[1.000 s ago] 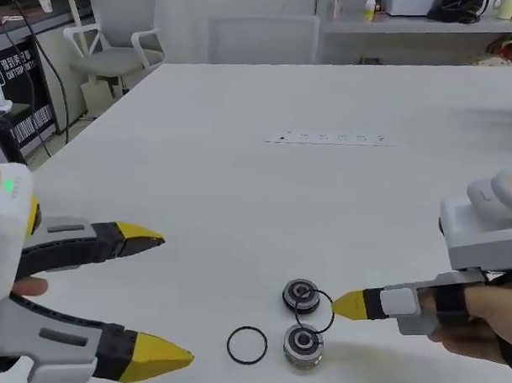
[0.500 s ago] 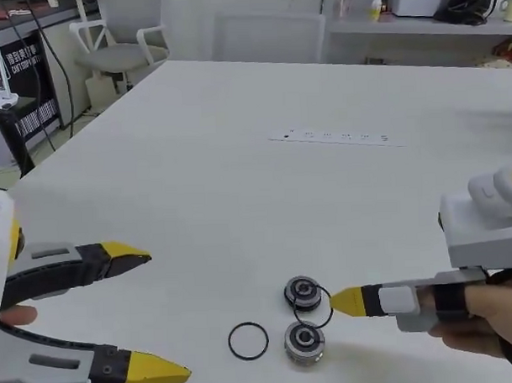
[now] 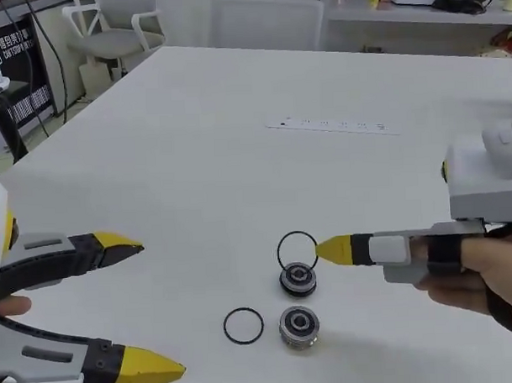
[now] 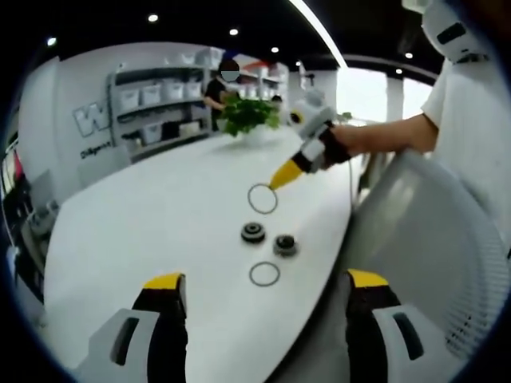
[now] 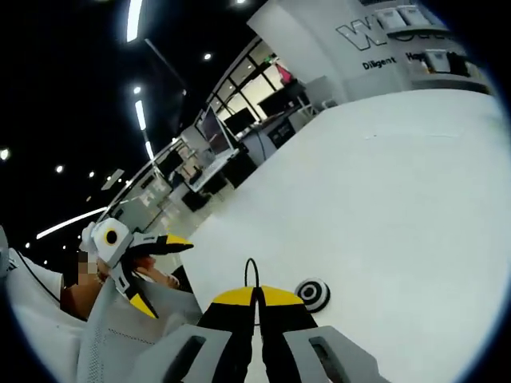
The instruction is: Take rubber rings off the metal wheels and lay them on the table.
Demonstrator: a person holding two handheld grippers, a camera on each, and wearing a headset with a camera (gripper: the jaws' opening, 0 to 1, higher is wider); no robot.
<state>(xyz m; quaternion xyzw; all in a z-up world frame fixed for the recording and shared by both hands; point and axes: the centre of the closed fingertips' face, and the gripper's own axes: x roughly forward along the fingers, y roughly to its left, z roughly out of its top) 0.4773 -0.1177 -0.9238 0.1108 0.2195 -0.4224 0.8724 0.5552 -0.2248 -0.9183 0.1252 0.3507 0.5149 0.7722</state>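
Observation:
Two metal wheels stand on the white table: the far wheel (image 3: 298, 279) (image 4: 253, 232) (image 5: 313, 294) and the near wheel (image 3: 299, 323) (image 4: 284, 245). My right gripper (image 3: 319, 250) (image 5: 255, 294) is shut on a thin black rubber ring (image 3: 298, 250) (image 4: 262, 199) (image 5: 251, 275), which it holds in the air just above the far wheel. A second rubber ring (image 3: 244, 325) (image 4: 264, 274) lies flat on the table left of the near wheel. My left gripper (image 3: 146, 306) (image 4: 265, 283) hovers open at the left, apart from everything, with nothing between its fingers.
A white power strip (image 3: 334, 127) lies flat across the middle of the table. Chairs (image 3: 125, 45) stand beyond the table's far left corner. In the left gripper view a plant (image 4: 247, 116) sits at the table's far end.
The right gripper has risen with the ring, lifting it from beside the two wheels into the air above the far wheel. The left gripper stays open at the left.

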